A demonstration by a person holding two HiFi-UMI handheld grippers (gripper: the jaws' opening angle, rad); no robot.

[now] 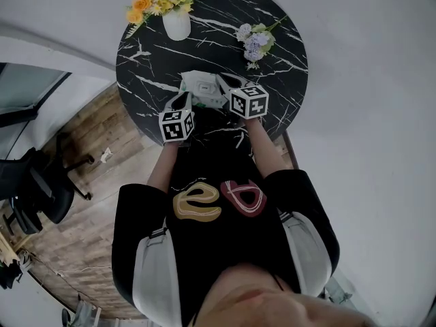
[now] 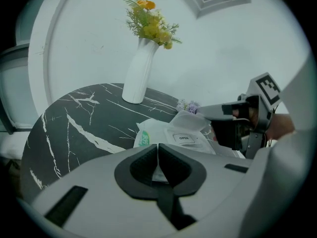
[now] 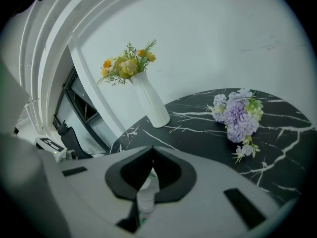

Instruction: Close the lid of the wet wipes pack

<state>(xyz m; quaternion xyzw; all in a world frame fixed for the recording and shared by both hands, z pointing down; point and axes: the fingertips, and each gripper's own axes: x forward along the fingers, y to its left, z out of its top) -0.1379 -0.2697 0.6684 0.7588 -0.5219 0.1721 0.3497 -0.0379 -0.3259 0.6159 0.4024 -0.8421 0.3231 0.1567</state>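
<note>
The white wet wipes pack [image 1: 203, 87] lies near the front of the round black marble table [image 1: 150, 67]. In the left gripper view the pack [image 2: 163, 133] shows an "OPEN" label, and its lid flap [image 2: 190, 119] stands raised. My left gripper [image 1: 185, 101] is shut on the pack's near left edge, with white wrapper showing between its jaws [image 2: 157, 148]. My right gripper [image 1: 225, 84] is shut on the lid flap, and a white strip with green print [image 3: 143, 197] sits between its jaws [image 3: 150, 152]. The right gripper [image 2: 210, 112] reaches in from the right.
A white vase with yellow flowers [image 1: 176, 24] stands at the table's far left. A bunch of purple flowers [image 1: 255, 41] lies at the far right. The table's front edge is just below my grippers. An office chair [image 1: 34, 182] stands on the wooden floor at left.
</note>
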